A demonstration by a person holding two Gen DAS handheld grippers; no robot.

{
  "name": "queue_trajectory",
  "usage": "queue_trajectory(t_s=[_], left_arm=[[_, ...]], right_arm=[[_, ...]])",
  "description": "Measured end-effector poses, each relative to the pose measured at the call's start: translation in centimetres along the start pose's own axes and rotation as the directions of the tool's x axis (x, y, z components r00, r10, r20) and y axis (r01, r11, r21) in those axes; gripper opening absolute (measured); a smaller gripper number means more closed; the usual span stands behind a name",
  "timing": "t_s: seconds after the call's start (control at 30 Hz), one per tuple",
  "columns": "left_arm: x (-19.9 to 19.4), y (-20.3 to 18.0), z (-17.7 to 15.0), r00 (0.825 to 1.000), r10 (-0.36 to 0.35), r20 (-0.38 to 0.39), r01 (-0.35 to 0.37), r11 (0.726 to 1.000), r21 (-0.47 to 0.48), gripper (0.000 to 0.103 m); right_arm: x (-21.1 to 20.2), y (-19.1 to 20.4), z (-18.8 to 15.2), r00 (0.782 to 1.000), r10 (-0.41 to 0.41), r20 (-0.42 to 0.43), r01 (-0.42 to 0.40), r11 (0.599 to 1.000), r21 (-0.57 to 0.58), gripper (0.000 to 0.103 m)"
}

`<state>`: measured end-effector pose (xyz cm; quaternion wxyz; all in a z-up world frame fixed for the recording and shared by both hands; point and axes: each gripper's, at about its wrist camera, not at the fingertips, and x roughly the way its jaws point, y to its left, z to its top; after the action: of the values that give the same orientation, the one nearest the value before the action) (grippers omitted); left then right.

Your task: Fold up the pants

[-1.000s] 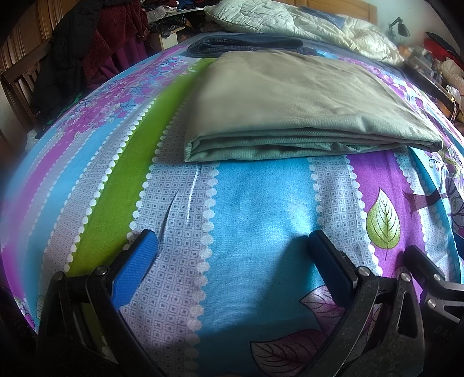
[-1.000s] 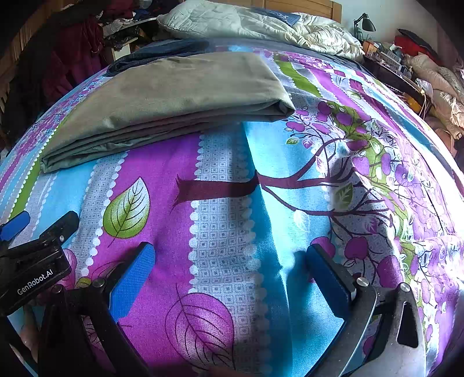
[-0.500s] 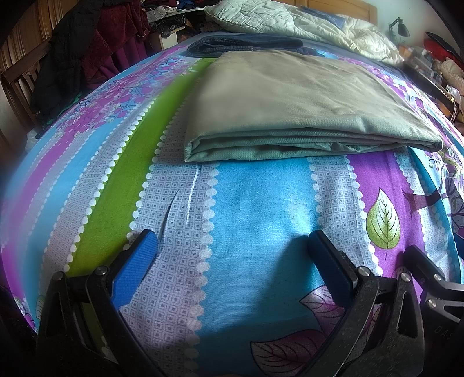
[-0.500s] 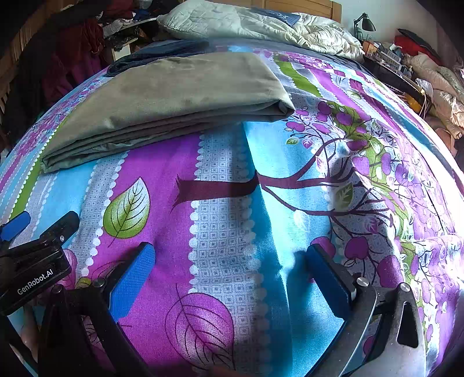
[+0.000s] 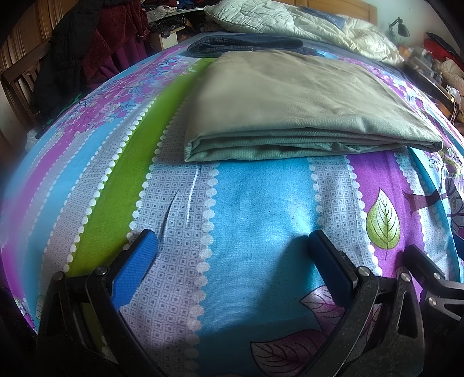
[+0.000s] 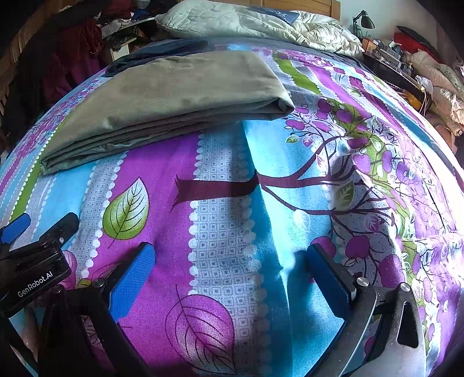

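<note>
- The pants point(image 5: 295, 98) lie in the upper centre of the left wrist view as a flat grey-green rectangle on the bedsheet point(image 5: 255, 208). In the right wrist view they sit in the upper left point(image 6: 174, 92). Several layers show stacked along the edge nearest the cameras, so I judge the folding to be done or close to it.
- The left gripper point(image 5: 229, 249) fills the bottom of its frame with its blue pads spread wide. Nothing is between them but sheet, and it is well apart from the pants. Being pulled back like this fits a bundle that needs no holding.
- The right gripper point(image 6: 232, 261) is likewise splayed and empty at the bottom of its frame, over the purple and blue leaf print. The left gripper shows at the lower left edge of this view, just beside it, so the two sit side by side in a resting pose, not reaching.
- The bundle's folded edge faces the grippers, and its long sides run straight. That would make it easy to slide or lift as one piece if another fold is wanted.
- A dark blue garment point(image 5: 246, 46) lies just behind the pants at the top of the frame, with a pale quilt point(image 5: 304, 20) beyond it. Both are out of the working area.
</note>
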<state>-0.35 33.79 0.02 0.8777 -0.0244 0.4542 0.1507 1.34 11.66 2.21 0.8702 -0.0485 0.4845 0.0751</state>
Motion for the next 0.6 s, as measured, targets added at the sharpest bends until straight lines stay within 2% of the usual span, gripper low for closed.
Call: queue_trajectory(t_s=[0.6], left_arm=[[0.02, 0.02, 0.01, 1.000, 0.000, 0.000, 0.000, 1.000, 0.000, 0.103]], right_arm=[[0.04, -0.14, 0.03, 1.000, 0.002, 0.002, -0.002, 1.000, 0.001, 0.103]])
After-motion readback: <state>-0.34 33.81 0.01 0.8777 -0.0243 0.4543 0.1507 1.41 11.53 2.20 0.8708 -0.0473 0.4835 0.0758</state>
